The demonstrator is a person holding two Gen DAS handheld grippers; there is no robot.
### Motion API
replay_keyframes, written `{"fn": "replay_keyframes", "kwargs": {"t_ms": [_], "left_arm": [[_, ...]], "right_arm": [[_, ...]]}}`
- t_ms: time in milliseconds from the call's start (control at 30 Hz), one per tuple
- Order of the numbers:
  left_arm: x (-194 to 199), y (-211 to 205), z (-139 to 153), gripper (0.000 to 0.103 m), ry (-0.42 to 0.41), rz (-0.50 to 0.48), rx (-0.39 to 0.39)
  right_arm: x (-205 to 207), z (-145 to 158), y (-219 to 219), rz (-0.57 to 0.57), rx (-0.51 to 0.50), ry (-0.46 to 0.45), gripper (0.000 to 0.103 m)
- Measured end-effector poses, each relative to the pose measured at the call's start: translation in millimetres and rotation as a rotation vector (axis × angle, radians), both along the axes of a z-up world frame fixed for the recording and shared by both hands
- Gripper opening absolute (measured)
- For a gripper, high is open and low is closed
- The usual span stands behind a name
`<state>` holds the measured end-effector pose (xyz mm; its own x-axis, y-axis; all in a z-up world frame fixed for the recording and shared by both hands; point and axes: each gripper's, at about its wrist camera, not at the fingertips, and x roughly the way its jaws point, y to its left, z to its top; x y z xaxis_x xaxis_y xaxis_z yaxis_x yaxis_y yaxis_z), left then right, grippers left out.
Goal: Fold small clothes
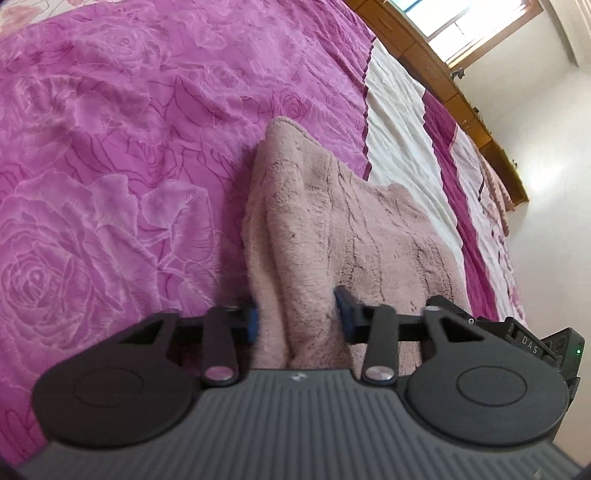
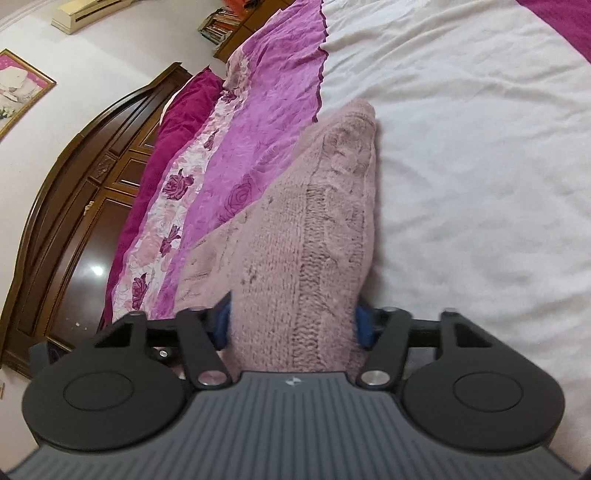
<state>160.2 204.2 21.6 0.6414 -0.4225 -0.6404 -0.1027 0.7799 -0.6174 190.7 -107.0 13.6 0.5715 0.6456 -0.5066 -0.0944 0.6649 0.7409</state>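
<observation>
A dusty-pink knit garment (image 1: 332, 221) lies bunched on the bed, over the seam between the magenta rose cover and a white stripe. My left gripper (image 1: 298, 321) has a thick fold of it between its blue pads (image 1: 252, 325), and both pads press into the fabric. In the right wrist view the same pink knit garment (image 2: 314, 206) runs forward as a raised ridge. My right gripper (image 2: 293, 325) grips its near end, with the knit filling the whole gap between the pads (image 2: 364, 325). The part of the garment under each gripper body is hidden.
The magenta rose bedcover (image 1: 129, 147) spreads left and a white sheet (image 2: 461, 166) spreads right. A dark wooden headboard (image 2: 74, 192) with a magenta pillow (image 2: 177, 122) stands at the left. A wooden bed frame (image 1: 443, 77) and a window (image 1: 454, 26) lie beyond.
</observation>
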Motion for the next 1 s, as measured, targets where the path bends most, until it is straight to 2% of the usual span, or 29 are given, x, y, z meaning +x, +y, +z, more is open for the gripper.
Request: {"fn": "replay_keyframes", "kwargs": {"t_ms": [100,300,400,600,800,900,1000], "left_arm": [[-1,0,5,0.033,-0.005,0.006,-0.029],[-8,-9,21,0.032,-0.017,0.023,-0.096],[-14,-24,23,0.032,-0.004,-0.006,-0.125],[-33,-70,33,0.032,-0.021,-0.092,-0.107],[-55,-113,40,0.031,-0.034,-0.198,-0.070],[-66,-131,39,0.031,-0.036,-0.250,-0.018],[-75,-145,33,0.032,-0.039,-0.281,0.073]], "right_arm": [[-1,13,0,-0.020,0.000,-0.015,0.055],[-14,43,-15,-0.050,0.083,-0.016,0.053],[-30,56,-29,-0.062,0.060,-0.046,0.053],[-78,76,-67,-0.106,0.024,-0.110,0.053],[-136,82,-115,-0.168,0.020,-0.141,0.053],[-162,73,-134,-0.186,-0.001,-0.128,0.053],[-179,52,-147,-0.190,-0.037,-0.081,0.053]]}}
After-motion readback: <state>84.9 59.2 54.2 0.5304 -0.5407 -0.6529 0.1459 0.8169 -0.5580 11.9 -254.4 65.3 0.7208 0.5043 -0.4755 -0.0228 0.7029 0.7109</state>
